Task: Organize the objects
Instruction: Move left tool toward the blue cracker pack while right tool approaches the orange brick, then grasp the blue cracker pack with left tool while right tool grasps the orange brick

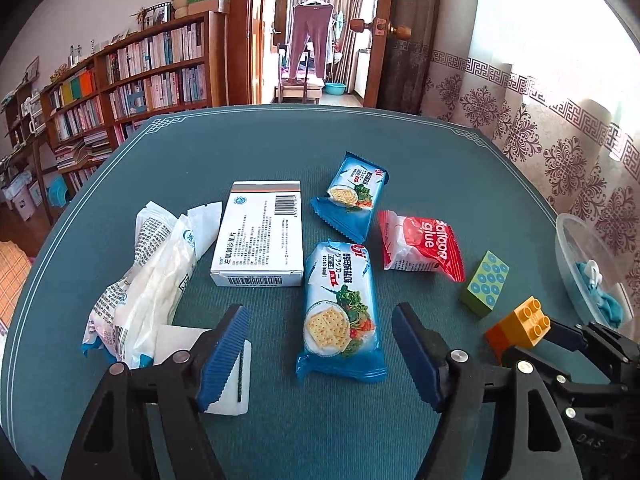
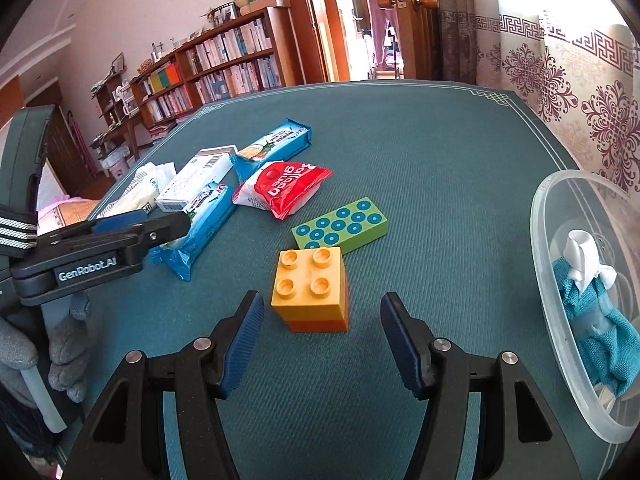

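In the left wrist view my left gripper (image 1: 322, 344) hangs open over the teal table. A blue cracker packet (image 1: 340, 312) lies between its fingers, and neither pad touches it. A second cracker packet (image 1: 352, 196), a white medicine box (image 1: 258, 236) and a red balloon-glue packet (image 1: 420, 246) lie further out. My right gripper (image 2: 322, 336) is open too. A yellow-on-orange block (image 2: 310, 288) stands between its fingertips, with a gap on each side. Just behind that block lies a green block with blue dots (image 2: 340, 226).
A clear plastic bowl (image 2: 538, 240) at the right edge holds a teal cloth doll (image 2: 600, 320). A crumpled white wrapper (image 1: 136, 280) and a small white box (image 1: 236, 384) lie at the left. A grey gloved hand (image 2: 60, 352) holds the left gripper. A patterned curtain lines the right side.
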